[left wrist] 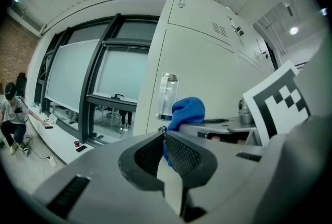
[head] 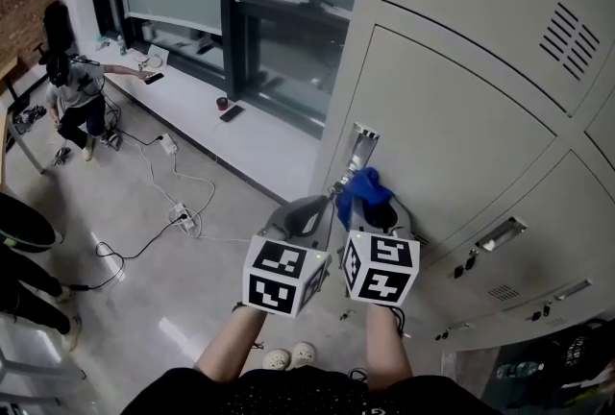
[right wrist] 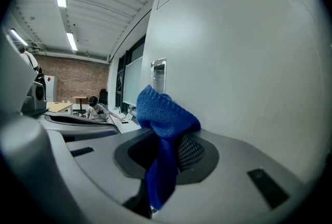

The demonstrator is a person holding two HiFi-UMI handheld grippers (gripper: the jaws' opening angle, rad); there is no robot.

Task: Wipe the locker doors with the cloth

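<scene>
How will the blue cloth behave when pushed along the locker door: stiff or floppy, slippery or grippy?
Probably floppy: the blue cloth bunches above the right gripper and hangs limp below its jaws. Its knitted surface likely drags rather than slips on the smooth locker door.

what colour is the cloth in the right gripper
The cloth is blue, clearest in the right gripper view.
</scene>
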